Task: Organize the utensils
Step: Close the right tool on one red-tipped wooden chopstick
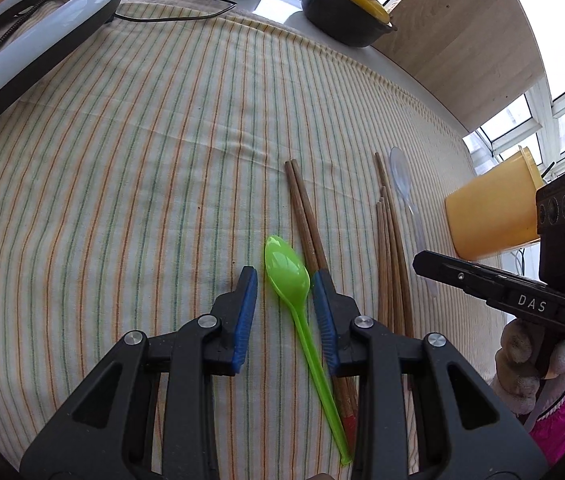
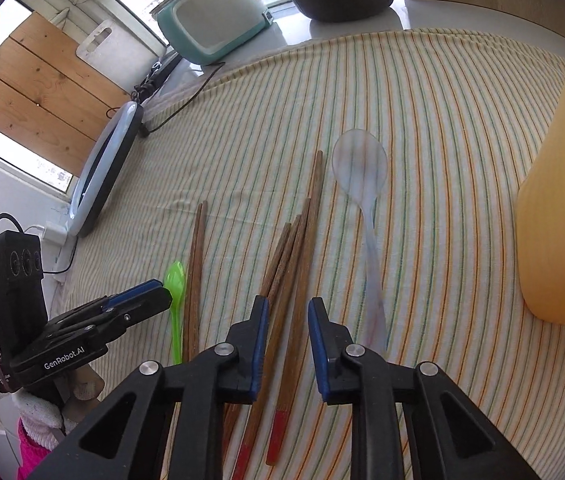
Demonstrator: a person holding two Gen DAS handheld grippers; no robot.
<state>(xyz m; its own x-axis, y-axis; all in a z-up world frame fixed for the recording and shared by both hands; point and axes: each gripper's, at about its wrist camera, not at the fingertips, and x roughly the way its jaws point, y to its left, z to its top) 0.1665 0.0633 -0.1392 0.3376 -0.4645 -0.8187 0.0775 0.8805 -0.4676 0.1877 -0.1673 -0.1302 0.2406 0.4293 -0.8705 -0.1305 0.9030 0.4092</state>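
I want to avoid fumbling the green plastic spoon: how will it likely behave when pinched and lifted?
The green spoon looks thin and translucent, so it is probably very light and a bit bendy along its slim handle. Its glossy plastic may slip between the pads. It lies flat on the striped cloth against the chopsticks, so a push would likely slide it rather than roll it.
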